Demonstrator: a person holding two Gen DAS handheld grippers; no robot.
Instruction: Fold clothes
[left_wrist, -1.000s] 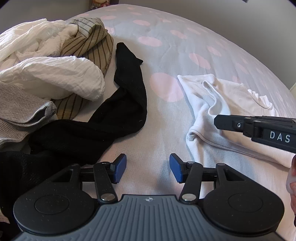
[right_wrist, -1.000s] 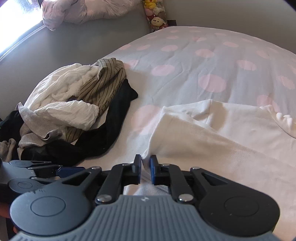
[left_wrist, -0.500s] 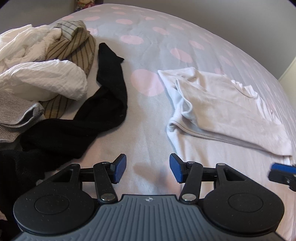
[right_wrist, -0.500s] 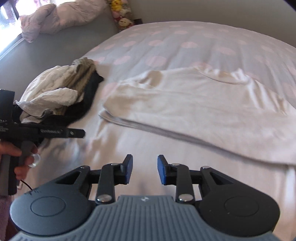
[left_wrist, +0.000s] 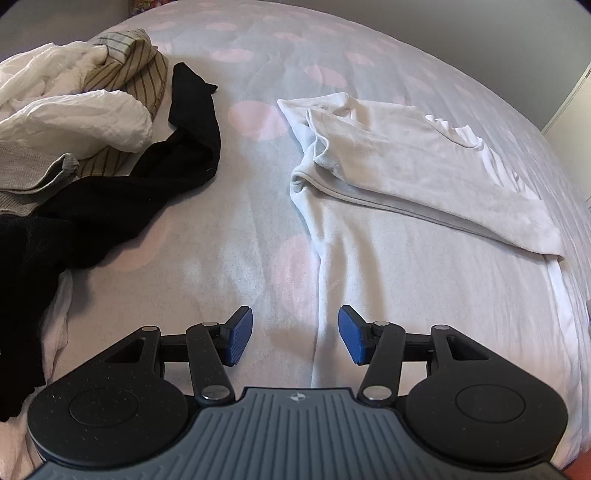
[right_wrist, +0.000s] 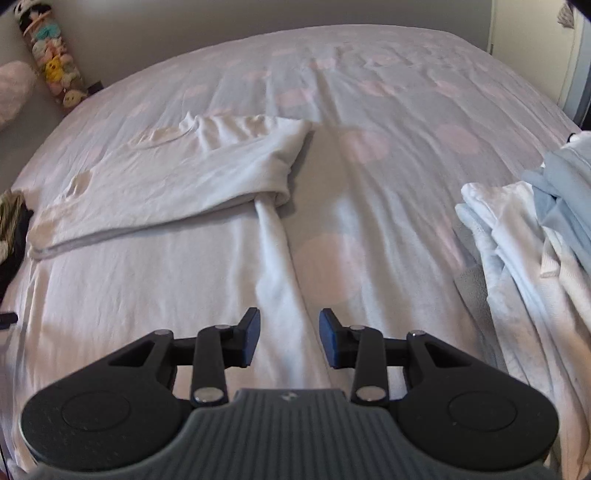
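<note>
Bed (right_wrist: 406, 110), pink-dotted cover; grey wall (right_wrist: 221, 29) behind.

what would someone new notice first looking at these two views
Probably the white top spread flat across the middle of the polka-dot bed, one part folded over the rest. Next, the jumbled pile of unfolded clothes at the left edge in the left wrist view, a black garment trailing out of it. Both blue-padded tongs hang empty over the cloth.

Soft matt cloth white garment (left_wrist: 424, 173); bedspread (right_wrist: 369, 92) perhaps smooth cotton; fingers (left_wrist: 240, 336) ribbed blue pads.
</note>
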